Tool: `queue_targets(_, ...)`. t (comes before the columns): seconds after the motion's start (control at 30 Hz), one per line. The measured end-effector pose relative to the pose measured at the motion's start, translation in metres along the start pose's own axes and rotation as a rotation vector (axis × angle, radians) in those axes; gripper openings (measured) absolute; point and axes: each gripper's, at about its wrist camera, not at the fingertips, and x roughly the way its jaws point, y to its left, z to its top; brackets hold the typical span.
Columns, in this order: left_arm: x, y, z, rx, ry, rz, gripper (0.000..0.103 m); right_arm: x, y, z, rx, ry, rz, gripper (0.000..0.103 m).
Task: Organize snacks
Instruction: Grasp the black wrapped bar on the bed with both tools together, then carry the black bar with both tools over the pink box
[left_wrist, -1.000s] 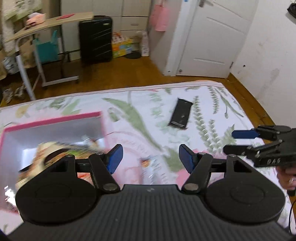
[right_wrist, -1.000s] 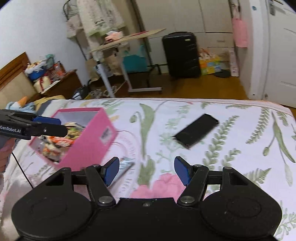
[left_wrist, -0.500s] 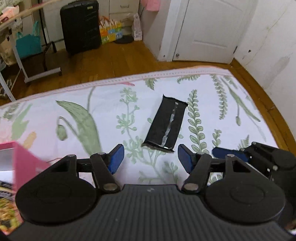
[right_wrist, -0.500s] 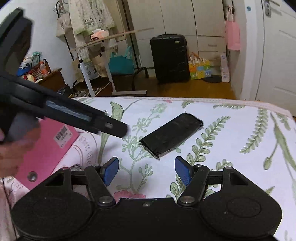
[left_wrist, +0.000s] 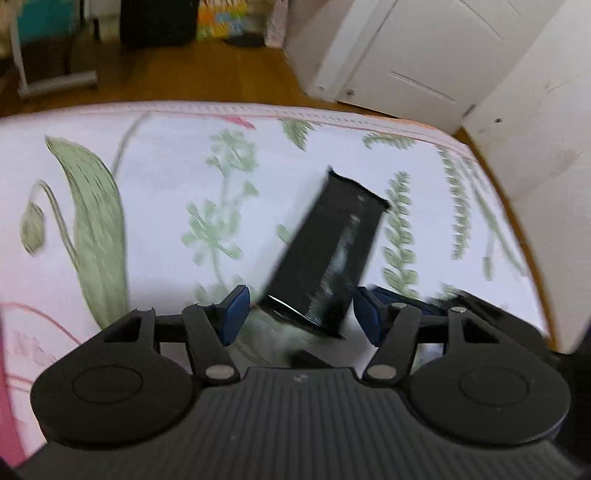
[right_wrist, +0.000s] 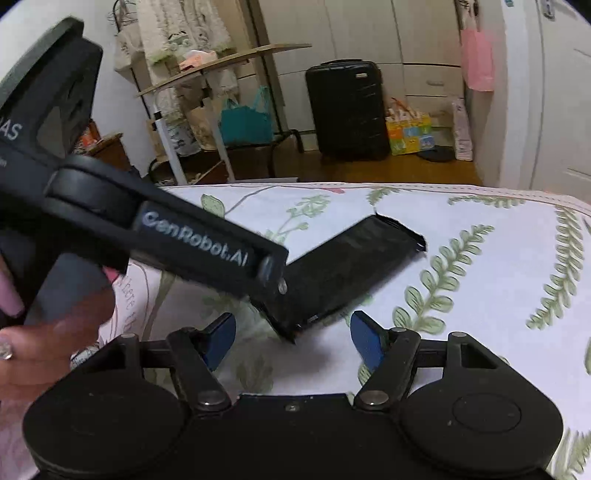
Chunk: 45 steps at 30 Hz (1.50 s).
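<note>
A long black snack packet (left_wrist: 328, 251) lies on the flower-print bed sheet (left_wrist: 155, 192). Its near end sits between the fingertips of my left gripper (left_wrist: 300, 314), whose jaws are closing, with a gap still showing on each side. In the right wrist view the left gripper (right_wrist: 273, 280) crosses from the left and its tip meets the near end of the packet (right_wrist: 351, 266). My right gripper (right_wrist: 293, 339) hovers just short of that end, jaws opening and nothing between them. It also shows as the right gripper (left_wrist: 461, 299) at the right of the left wrist view.
A pink box edge (left_wrist: 5, 424) shows at the lower left. The bed's far edge (left_wrist: 258, 109) drops to a wooden floor. Beyond it stand a black suitcase (right_wrist: 347, 110), a folding table (right_wrist: 221, 62) and a white door (left_wrist: 424, 55). A hand (right_wrist: 44, 332) holds the left gripper.
My left gripper swung from over the pink box to the right and down, and the black packet's end now lies between its fingers. My right gripper sank closer to the packet.
</note>
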Motion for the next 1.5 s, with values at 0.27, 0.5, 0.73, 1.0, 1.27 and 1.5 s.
queue_targets(0.27, -0.011, -0.015, -0.007, 0.040, 0.106, -0.122, 0.060, -0.006, 0.010, -0.004, -0.039, 0.022, -0.041, 0.078)
queue_targets(0.5, -0.023, -0.025, -0.032, 0.109, 0.224, -0.089, 0.060, -0.027, 0.044, -0.021, -0.115, 0.058, -0.031, 0.078)
queue_targets(0.73, -0.037, -0.020, -0.030, 0.119, 0.130, -0.037, 0.064, -0.036, 0.059, -0.028, -0.163, 0.062, -0.051, 0.081)
queue_targets(1.0, -0.016, -0.005, -0.030, 0.050, 0.127, -0.130, 0.057, -0.014, 0.051, -0.022, -0.073, 0.041, -0.078, 0.079)
queue_targets(1.27, -0.027, -0.024, -0.037, 0.101, 0.190, -0.096, 0.054, -0.028, 0.060, -0.023, -0.054, 0.079, -0.109, 0.070)
queue_targets(1.5, -0.055, -0.046, -0.056, 0.160, 0.212, -0.047, 0.054, -0.055, 0.084, -0.030, -0.080, 0.073, -0.142, 0.069)
